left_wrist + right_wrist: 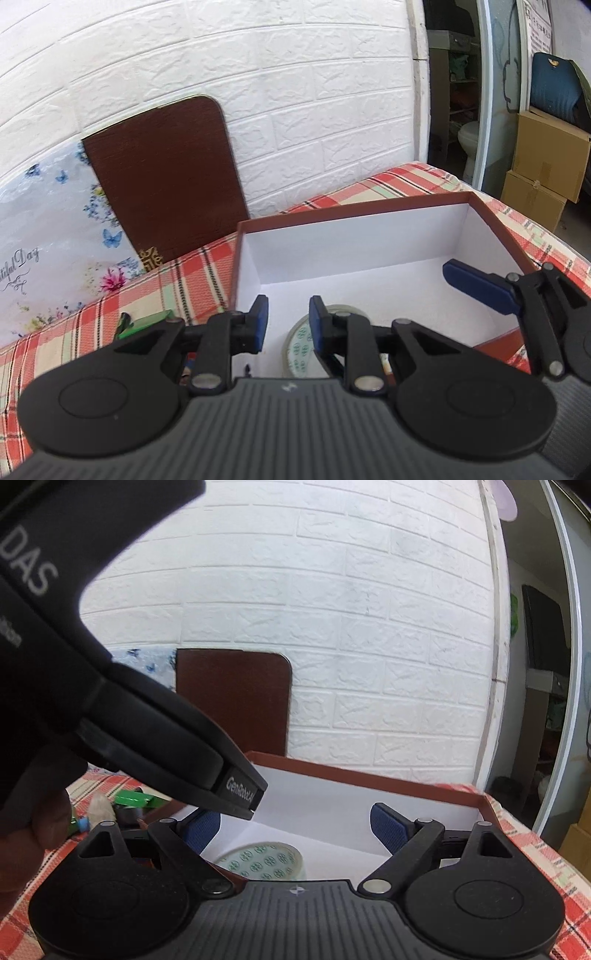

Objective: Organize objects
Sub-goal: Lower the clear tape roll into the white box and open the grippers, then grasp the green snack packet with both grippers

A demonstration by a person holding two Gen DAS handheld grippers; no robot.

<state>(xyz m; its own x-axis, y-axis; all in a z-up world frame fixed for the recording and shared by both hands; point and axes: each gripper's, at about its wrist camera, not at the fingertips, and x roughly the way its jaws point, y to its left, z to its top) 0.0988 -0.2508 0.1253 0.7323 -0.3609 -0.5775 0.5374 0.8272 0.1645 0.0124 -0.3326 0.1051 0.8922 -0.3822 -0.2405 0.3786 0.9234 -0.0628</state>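
Left hand-held gripper (pixel 286 317) is hovering part-open and empty over the patterned tape roll (pixel 301 345) lying inside the box (pixel 369 236); right hand-held gripper (pixel 293 825), wide open, should be clearing out gently.

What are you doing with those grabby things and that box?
A person is tidying things into a brown box with a white inside, using two hand-held tongs. Both the left tongs and the right tongs hang open over the box, holding nothing. A round roll with a green pattern already lies inside, near the front. More bits, including something green, wait on the checked tablecloth beside the box.
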